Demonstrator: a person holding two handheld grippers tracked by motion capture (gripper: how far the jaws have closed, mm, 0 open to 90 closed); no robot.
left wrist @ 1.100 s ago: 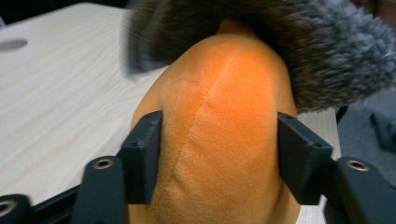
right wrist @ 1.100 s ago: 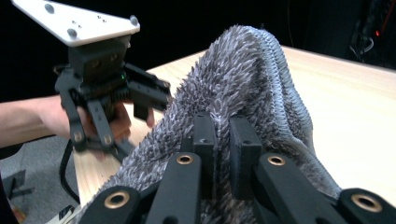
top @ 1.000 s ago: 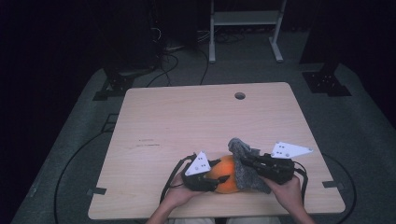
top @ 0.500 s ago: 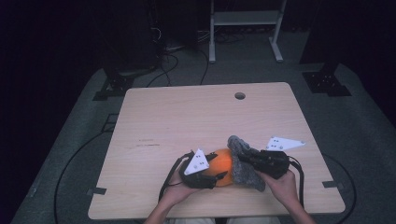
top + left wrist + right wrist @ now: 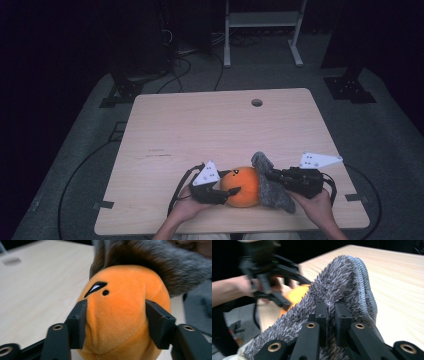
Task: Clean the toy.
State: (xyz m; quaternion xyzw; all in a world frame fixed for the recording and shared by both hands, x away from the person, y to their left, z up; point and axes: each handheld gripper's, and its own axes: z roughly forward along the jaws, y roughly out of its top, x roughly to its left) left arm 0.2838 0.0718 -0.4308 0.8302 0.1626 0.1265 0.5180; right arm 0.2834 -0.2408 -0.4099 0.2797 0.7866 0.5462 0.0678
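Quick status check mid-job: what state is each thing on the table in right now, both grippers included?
Orange plush toy: lying on the table, squeezed between the left gripper's fingers, partly covered by the cloth.
Grey fuzzy cloth: bunched, draped against the toy, pinched by the right gripper.
Left gripper: shut on the toy, having just been closing.
Right gripper: shut on the cloth.
Table: bare wood, hole near its far edge.

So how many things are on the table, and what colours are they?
Orange plush toy: 1
Grey fuzzy cloth: 1
Black grippers: 2, the left gripper and the right gripper
Total: 4
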